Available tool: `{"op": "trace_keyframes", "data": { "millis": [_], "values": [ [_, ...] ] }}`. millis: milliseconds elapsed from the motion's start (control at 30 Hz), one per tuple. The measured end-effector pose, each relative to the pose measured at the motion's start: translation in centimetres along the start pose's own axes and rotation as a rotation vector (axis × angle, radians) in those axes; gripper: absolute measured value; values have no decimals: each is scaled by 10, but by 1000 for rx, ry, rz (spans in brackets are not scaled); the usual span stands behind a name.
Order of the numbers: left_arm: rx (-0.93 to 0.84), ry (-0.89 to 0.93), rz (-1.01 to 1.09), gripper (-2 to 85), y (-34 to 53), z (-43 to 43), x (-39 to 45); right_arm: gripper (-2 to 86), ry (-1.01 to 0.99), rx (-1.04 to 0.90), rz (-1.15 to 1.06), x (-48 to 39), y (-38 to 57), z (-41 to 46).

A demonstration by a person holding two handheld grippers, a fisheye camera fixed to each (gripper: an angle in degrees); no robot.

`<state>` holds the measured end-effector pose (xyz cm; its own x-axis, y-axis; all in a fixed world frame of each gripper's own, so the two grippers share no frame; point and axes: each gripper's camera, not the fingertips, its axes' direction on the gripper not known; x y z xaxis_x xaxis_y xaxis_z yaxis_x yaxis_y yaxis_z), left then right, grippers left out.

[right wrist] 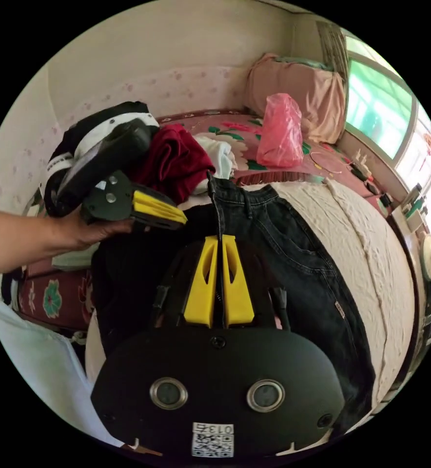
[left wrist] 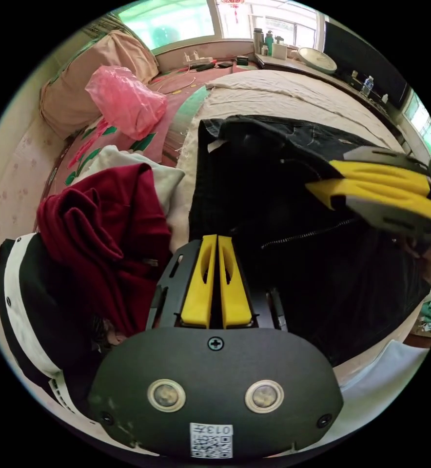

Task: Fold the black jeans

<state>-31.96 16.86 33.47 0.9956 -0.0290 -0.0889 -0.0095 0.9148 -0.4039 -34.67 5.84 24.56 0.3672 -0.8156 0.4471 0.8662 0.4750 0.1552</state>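
Note:
The black jeans point(left wrist: 293, 273) lie across a cream-covered bed point(left wrist: 274, 90), with the zipper and waistband showing. In the left gripper view my left gripper point(left wrist: 218, 237) is shut, its yellow jaw tips at the jeans' near edge, where the cloth runs into them. The right gripper point(left wrist: 315, 187) comes in from the right, shut on a fold of the denim. In the right gripper view my right gripper point(right wrist: 220, 237) pinches a raised edge of the jeans point(right wrist: 293, 263). A hand holds the left gripper point(right wrist: 181, 219) just to its left, at the cloth.
A pile of clothes lies beside the jeans: a dark red garment point(left wrist: 103, 234), a white one point(left wrist: 123, 161) and a black-and-white one point(left wrist: 25, 312). A pink plastic bag point(left wrist: 123, 100) and a pink pillow point(left wrist: 79, 83) sit on the floral sheet. A cluttered shelf point(left wrist: 284, 53) runs under the window.

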Motion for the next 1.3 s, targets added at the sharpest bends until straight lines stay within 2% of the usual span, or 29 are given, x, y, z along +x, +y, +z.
{"op": "trace_keyframes", "data": {
  "millis": [133, 233, 333, 433, 500, 667, 700, 800, 867, 967, 1067, 1133, 1167, 1200, 1233, 1300],
  "values": [
    [20, 88, -74, 4, 1, -5, -10, 17, 96, -161, -155, -24, 5, 42],
    [74, 112, -29, 15, 10, -24, -9, 17, 76, -125, -104, -17, 7, 35],
    [111, 59, 30, 48, 9, -34, 2, 18, -3, -47, 0, 2, 14, 19],
    [37, 98, 104, 73, -4, -21, 21, 19, 2, 2, -16, 8, 20, 7],
    [14, 32, 128, 64, -10, -9, 35, 19, 1, 19, -16, 13, 23, 1],
    [105, -38, 26, 30, -28, -22, 40, 23, 45, 57, -17, 20, 30, -10],
    [83, -20, 12, 31, -32, -16, 40, 26, 74, 40, -32, 19, 30, -6],
    [69, 84, -60, 42, -33, -13, 32, 42, 84, -170, -126, 15, 27, 27],
    [75, 143, -143, 65, -26, -20, 19, 67, 83, -159, -96, 24, 27, 16],
    [120, 207, -265, 104, -3, -37, -1, 130, 71, -11, 59, 56, 51, -47],
    [224, -101, -409, 85, 14, -69, -2, 129, 161, 80, 295, 108, 130, -115],
    [283, -28, -381, 86, 8, -85, 6, 126, 291, 29, 532, 166, 224, -157],
    [310, 88, -268, 87, -7, -93, 29, 125, 339, 10, 598, 183, 252, -169],
    [300, 123, -119, 88, -27, -100, 70, 122, 421, -34, 725, 214, 307, -190],
    [295, 118, -42, 88, -36, -104, 96, 122, 489, -75, 876, 246, 364, -212],
    [302, 130, 267, 88, -65, -109, 214, 125, 543, -110, 1083, 288, 446, -243]
  ]
}}
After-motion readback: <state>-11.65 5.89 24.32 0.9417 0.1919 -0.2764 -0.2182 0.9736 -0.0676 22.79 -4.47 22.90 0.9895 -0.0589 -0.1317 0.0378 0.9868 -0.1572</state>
